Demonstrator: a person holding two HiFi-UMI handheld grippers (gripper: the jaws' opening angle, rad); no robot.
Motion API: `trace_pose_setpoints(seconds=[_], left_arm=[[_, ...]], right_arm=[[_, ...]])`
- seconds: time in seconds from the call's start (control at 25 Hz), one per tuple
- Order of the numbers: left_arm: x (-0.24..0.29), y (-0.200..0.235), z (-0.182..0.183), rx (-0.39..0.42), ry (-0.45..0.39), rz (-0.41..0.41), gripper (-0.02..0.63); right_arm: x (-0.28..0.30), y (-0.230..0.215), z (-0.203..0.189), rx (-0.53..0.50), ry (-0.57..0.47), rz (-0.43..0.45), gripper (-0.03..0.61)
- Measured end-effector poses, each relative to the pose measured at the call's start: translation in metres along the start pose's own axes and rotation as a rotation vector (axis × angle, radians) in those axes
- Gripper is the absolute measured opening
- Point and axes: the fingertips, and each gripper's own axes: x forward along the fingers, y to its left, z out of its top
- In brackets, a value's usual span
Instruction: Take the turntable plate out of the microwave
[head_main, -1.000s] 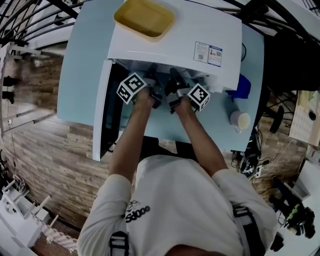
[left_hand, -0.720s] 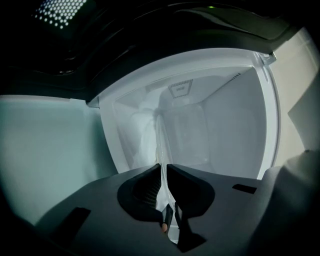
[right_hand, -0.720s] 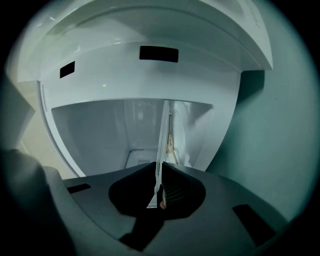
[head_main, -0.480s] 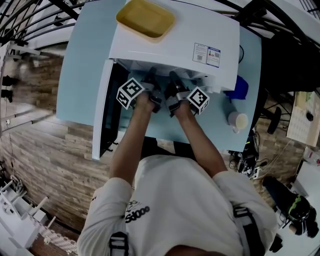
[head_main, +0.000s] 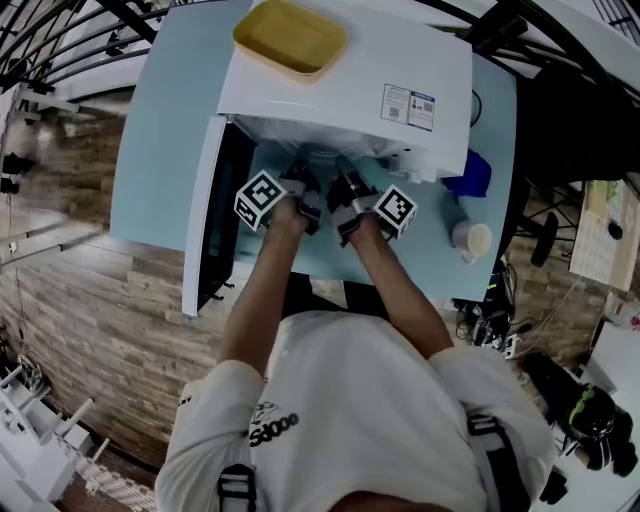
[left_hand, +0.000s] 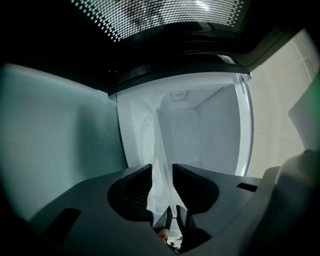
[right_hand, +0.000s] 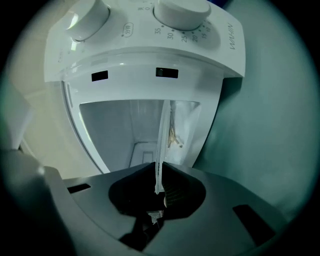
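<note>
The glass turntable plate (right_hand: 162, 140) shows edge-on at the mouth of the white microwave (head_main: 340, 70), its far part reaching back into the cavity. My right gripper (right_hand: 158, 172) is clamped tight on its near rim. My left gripper (left_hand: 162, 170) has its jaws opening, with the rim between them but not pinched. The door (head_main: 205, 220) stands swung open on the left. A yellow tray (head_main: 290, 38) rests on the microwave's top, and the microwave stands on a light blue table (head_main: 170, 120).
</note>
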Motion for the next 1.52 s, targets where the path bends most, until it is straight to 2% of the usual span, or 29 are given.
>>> trace_pose_setpoints(seconds=[0.08, 0.2, 0.4, 0.64, 0.76, 0.88, 1.0, 1.12, 1.28, 1.52], left_arm=[[0.003, 0.001, 0.002, -0.029, -0.001, -0.015, 0.143], [0.009, 0.003, 0.007, -0.02, 0.01, -0.026, 0.163], [0.021, 0.002, 0.017, -0.03, 0.03, -0.047, 0.193], [0.019, 0.017, 0.012, -0.078, 0.067, -0.058, 0.193], [0.017, 0.018, 0.001, -0.115, 0.083, -0.063, 0.175], [0.007, 0.02, -0.007, -0.139, 0.074, -0.063, 0.056], [-0.005, 0.019, -0.011, -0.159, 0.063, -0.047, 0.04], [-0.024, 0.02, -0.021, -0.193, 0.052, -0.031, 0.037], [-0.052, 0.022, -0.029, -0.205, -0.011, -0.043, 0.035], [-0.093, -0.006, -0.049, -0.118, -0.008, -0.124, 0.035]], right_arm=[[0.0, 0.005, 0.001, 0.002, -0.004, 0.01, 0.031], [-0.005, 0.009, -0.008, -0.017, -0.001, 0.018, 0.031], [-0.028, -0.008, -0.027, -0.021, -0.026, -0.025, 0.029], [-0.03, -0.001, -0.033, -0.08, -0.047, -0.015, 0.029], [-0.042, -0.002, -0.037, -0.084, -0.04, -0.021, 0.029], [-0.054, -0.005, -0.042, -0.073, -0.018, -0.025, 0.029], [-0.063, -0.007, -0.046, -0.064, 0.022, -0.009, 0.029], [-0.076, -0.006, -0.047, -0.104, 0.059, 0.0, 0.03], [-0.088, -0.007, -0.047, -0.155, 0.108, -0.002, 0.059], [-0.095, 0.012, -0.041, -0.179, 0.162, 0.049, 0.066]])
